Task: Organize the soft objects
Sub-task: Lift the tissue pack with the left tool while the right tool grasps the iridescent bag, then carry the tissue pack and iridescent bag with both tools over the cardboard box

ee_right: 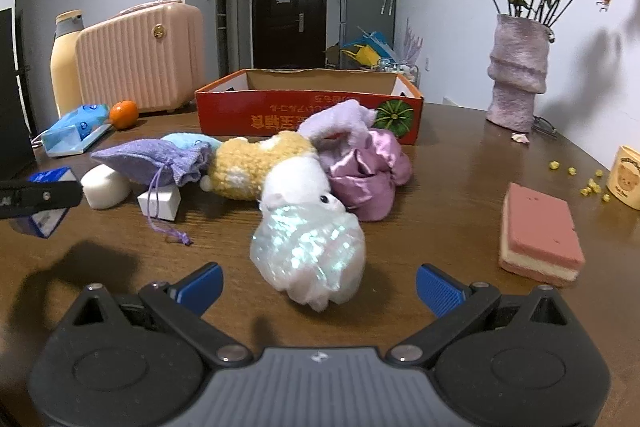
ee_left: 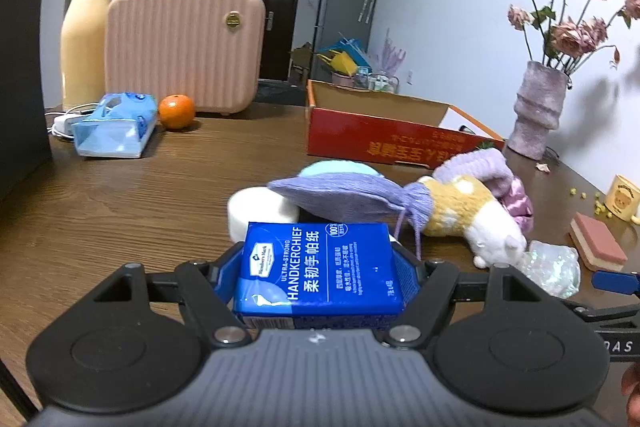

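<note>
The left gripper [ee_left: 320,267] has its jaws clamped on a blue handkerchief pack [ee_left: 320,267], which sits flat between the two blue pads and is lifted a little above the brown counter [ee_left: 120,203]. In the right wrist view the same pack is seen at the far left edge, held by a black finger. The right gripper [ee_right: 319,285] has its jaws wide apart and holds nothing; a shiny white pouch [ee_right: 308,251] lies on the counter between the two blue pads [ee_right: 438,291], but it does not touch them. Behind the pouch the soft things lie in one heap: a yellow and white plush toy [ee_right: 272,167], a pink satin cloth [ee_right: 364,171] touching it on the right, a purple drawstring bag [ee_right: 156,159] on the left, and a white sponge block [ee_right: 105,187] partly under the bag. A red cardboard box [ee_right: 308,103] stands open just behind the heap. A pink sponge [ee_right: 540,235] lies apart on the right side, and a vase with dried roses [ee_right: 516,75] stands farther back. On the left, near a pink case [ee_right: 140,63], there are an orange [ee_right: 124,114] and a light blue tissue pack [ee_right: 74,131].
</note>
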`<action>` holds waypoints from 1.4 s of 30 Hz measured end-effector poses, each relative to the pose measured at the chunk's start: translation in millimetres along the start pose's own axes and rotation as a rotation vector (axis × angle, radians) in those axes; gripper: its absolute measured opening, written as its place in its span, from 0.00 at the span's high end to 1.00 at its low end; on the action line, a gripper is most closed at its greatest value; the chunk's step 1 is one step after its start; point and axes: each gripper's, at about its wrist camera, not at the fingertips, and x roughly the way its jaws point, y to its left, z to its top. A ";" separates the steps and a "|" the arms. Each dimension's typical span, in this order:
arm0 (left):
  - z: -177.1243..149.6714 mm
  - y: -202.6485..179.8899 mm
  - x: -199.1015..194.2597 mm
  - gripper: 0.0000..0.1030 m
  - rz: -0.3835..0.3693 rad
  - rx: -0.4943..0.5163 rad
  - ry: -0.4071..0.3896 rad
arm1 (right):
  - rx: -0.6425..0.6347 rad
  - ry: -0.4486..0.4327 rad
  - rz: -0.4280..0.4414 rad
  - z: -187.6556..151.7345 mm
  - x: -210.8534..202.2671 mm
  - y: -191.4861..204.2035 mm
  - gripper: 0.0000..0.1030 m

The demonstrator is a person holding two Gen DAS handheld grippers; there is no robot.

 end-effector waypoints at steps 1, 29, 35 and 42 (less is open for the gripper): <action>0.5 1.6 0.0 0.28 0.004 -0.003 0.000 | -0.003 0.005 0.002 1.4 3.2 0.8 0.00; -0.2 4.2 4.4 0.28 0.032 -0.010 0.008 | 0.038 0.034 0.104 3.7 32.1 -4.7 0.56; 0.2 5.3 0.8 0.28 0.026 -0.018 -0.007 | 0.005 -0.065 0.100 2.5 15.0 1.3 0.57; -0.5 4.7 -1.4 0.28 0.029 -0.018 -0.016 | 0.018 -0.163 0.114 1.2 -2.4 -1.9 0.57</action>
